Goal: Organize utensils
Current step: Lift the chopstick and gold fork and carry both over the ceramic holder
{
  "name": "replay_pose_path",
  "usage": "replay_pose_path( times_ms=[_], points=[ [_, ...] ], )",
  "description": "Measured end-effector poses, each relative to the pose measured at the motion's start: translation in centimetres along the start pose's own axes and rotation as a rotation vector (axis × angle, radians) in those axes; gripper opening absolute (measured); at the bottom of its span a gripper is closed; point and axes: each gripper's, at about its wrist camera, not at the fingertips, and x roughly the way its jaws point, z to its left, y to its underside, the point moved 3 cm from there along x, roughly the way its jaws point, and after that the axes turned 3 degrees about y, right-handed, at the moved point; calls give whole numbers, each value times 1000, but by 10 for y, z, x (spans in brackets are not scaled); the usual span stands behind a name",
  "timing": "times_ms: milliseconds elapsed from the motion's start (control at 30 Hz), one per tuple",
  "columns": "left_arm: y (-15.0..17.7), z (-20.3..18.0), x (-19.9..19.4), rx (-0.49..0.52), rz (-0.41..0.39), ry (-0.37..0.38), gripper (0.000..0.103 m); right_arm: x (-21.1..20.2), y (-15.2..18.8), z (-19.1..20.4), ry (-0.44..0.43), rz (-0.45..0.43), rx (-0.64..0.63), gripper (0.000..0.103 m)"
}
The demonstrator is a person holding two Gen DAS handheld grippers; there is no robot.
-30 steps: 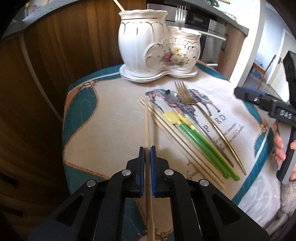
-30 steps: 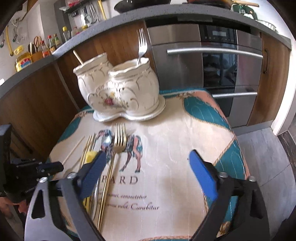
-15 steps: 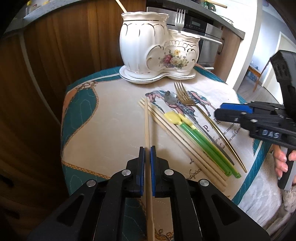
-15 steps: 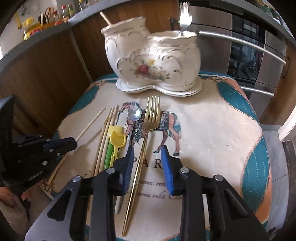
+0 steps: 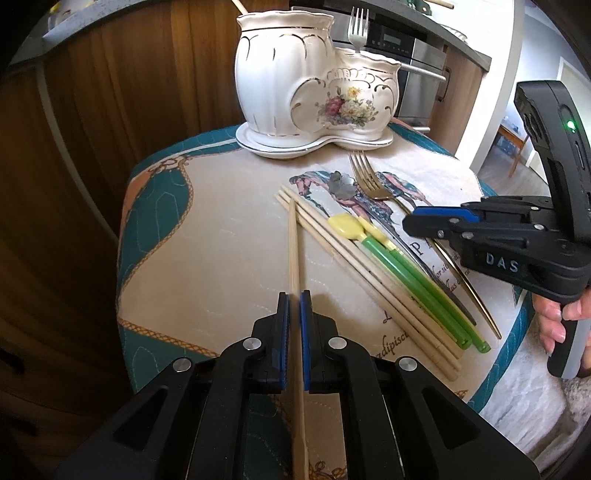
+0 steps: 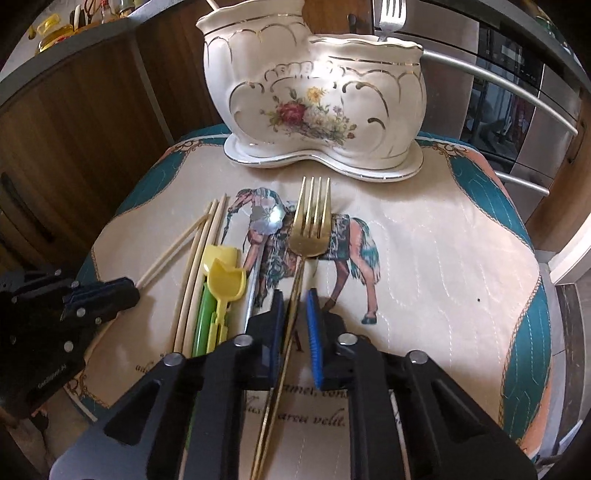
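The right gripper (image 6: 295, 317) has just been closing around the thin handle of the gold fork (image 6: 310, 225). The handle now runs between its blue pads (image 6: 314, 332), but a small gap is visible on the right side, so I cannot tell if the pads already press on it. The handle is narrow, smooth and lies flat on the cloth (image 6: 424, 258). If the pads catch only its upper edge, I think the fork may slip or turn when it is lifted, and its heavy head may swing down. The spoon (image 6: 267, 221) lies just beside the fork on its left, so the left pad could push it, or the yellow and green plastic pieces (image 6: 221, 284) beyond it.

The left gripper (image 5: 294, 314) is closed on one chopstick (image 5: 293, 251), which points toward the far edge of the cloth and crosses the ends of the other chopsticks (image 5: 354, 266). It holds the stick near the low end, so the long free part could knock those sticks when it rises.

The two grippers are near each other over the front half of the cloth and could collide. The holder (image 6: 314, 92) stands at the far edge, straight beyond the fork's head, with a silver fork (image 6: 389, 16) already in its right cup.
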Motion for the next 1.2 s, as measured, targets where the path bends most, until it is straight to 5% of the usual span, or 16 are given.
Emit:
replay_pose_path(
  times_ms=[567, 667, 933, 1200],
  points=[
    [-6, -3, 5, 29, 82, -2, 13, -48, 5, -24, -94, -187, 63, 6],
    [-7, -3, 6, 40, 79, -22, 7, -61, 5, -26, -110, -241, 59, 6],
    [-4, -1, 2, 38, 27, -24, 7, -89, 0, -28, -140, -385, 43, 6],
    [-19, 4, -36, 12, -170, 25, 7, -112, -2, -32, -109, -524, 15, 6]
  ],
)
